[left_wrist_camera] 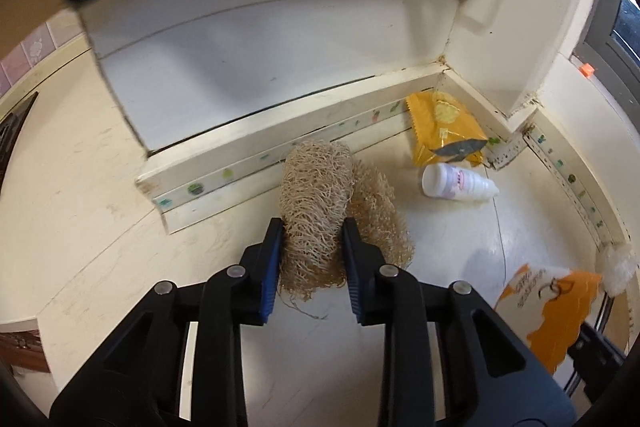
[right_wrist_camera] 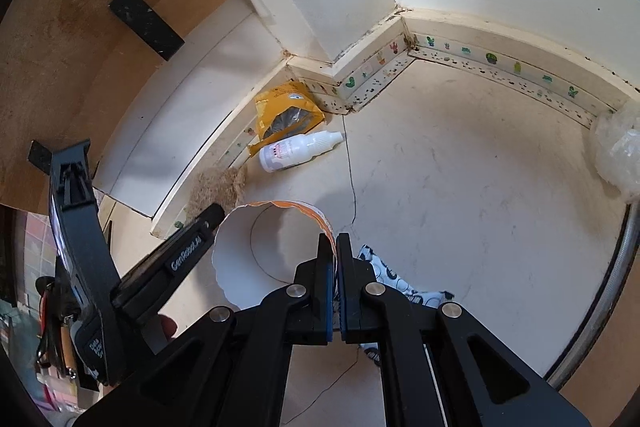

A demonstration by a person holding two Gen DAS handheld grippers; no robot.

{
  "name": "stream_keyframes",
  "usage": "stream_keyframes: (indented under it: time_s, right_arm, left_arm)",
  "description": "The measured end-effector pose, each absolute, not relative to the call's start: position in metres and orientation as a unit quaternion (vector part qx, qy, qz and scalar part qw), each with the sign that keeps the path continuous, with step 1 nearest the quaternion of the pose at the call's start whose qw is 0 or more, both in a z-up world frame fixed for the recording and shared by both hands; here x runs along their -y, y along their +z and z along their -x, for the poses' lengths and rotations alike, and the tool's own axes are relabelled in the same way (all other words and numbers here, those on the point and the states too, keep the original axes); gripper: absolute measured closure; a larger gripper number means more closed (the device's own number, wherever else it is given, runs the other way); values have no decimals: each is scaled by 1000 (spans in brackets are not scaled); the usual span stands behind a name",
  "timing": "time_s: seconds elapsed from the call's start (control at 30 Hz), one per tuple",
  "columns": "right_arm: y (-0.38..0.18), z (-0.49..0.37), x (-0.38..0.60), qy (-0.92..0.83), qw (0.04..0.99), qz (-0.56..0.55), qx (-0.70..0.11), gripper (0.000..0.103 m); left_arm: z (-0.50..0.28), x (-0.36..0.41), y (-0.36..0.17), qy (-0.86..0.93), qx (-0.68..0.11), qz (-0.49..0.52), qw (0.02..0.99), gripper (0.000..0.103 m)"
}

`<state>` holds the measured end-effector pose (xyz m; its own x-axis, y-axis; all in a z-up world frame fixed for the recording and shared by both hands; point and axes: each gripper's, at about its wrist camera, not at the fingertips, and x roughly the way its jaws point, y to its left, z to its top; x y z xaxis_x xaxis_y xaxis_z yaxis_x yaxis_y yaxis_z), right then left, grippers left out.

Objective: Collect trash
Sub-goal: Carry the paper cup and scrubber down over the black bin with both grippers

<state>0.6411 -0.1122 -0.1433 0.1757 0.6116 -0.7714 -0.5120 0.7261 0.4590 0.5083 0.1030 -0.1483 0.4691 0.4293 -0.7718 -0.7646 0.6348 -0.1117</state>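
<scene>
A tan fibrous loofah lies on the pale floor against the skirting board. My left gripper straddles it from above, and both blue pads press into its sides. In the right wrist view the same loofah shows just beyond the left gripper. My right gripper is shut on the rim of an orange and white paper bag, whose mouth is open. That bag sits at the lower right of the left wrist view. A yellow snack packet and a white bottle lie in the corner.
A sticker-trimmed skirting board lines the walls, and a white panel stands behind the loofah. A clear plastic wad lies at the far right beside a chrome rail. A patterned cloth lies under my right gripper.
</scene>
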Motion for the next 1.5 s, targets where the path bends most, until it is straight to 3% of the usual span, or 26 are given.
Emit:
stream_keyframes:
  time_s: [0.47, 0.93, 1.2, 1.5]
  right_arm:
    - [-97, -569, 115, 378, 771, -46, -510, 101]
    - [-53, -403, 131, 368, 784, -33, -499, 101]
    - [-47, -282, 132, 351, 794, -42, -495, 101]
    - [-102, -161, 124, 328, 785, -19, -525, 101]
  left_arm:
    - [-399, -89, -89, 289, -357, 240, 856, 79]
    - [-197, -82, -48, 207, -380, 203, 879, 79]
    - [-103, -75, -65, 153, -406, 164, 886, 79]
    - [-36, -62, -120, 116, -447, 118, 879, 79]
